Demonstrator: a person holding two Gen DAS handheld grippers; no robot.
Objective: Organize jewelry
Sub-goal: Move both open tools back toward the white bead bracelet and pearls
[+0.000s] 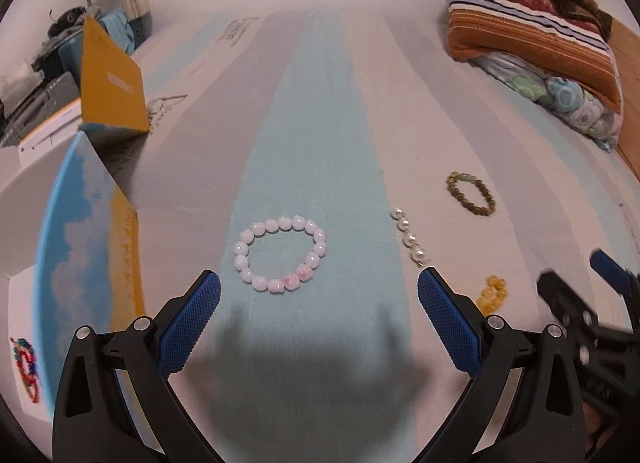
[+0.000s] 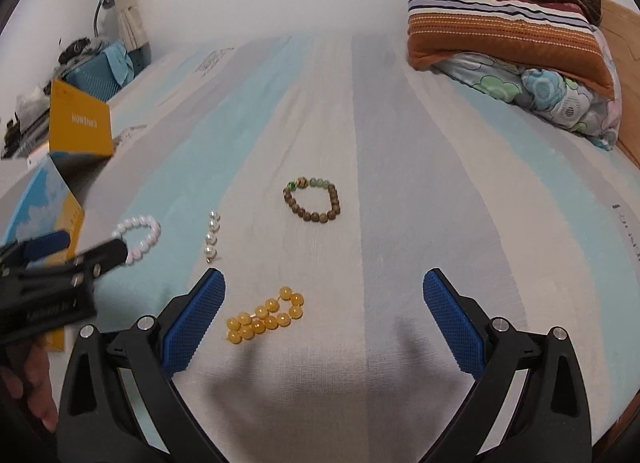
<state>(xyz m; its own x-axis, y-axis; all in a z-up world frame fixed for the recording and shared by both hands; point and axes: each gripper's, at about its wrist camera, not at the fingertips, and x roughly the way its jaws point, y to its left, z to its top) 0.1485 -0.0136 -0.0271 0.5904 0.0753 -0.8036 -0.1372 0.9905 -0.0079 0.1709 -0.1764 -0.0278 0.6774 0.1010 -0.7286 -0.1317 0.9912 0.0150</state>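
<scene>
Striped bedsheet (image 2: 360, 111) in blue, grey and cream covers the bed, with folded quilts (image 2: 508, 39) at the far right corner. An open box (image 1: 92, 199) with a yellow lid stands at the left edge. Just ahead of the left hand-held gripper (image 1: 319, 297), whose blue fingers stand wide apart and empty, lies the pink bracelet (image 1: 282, 253). Between the spread, empty fingers of the right hand-held gripper (image 2: 324, 295), nearer its left finger, lies the amber bracelet (image 2: 264, 315). Farther ahead sits the brown bracelet (image 2: 314, 199), and between pink and amber lies the pearl strand (image 2: 212, 237).
</scene>
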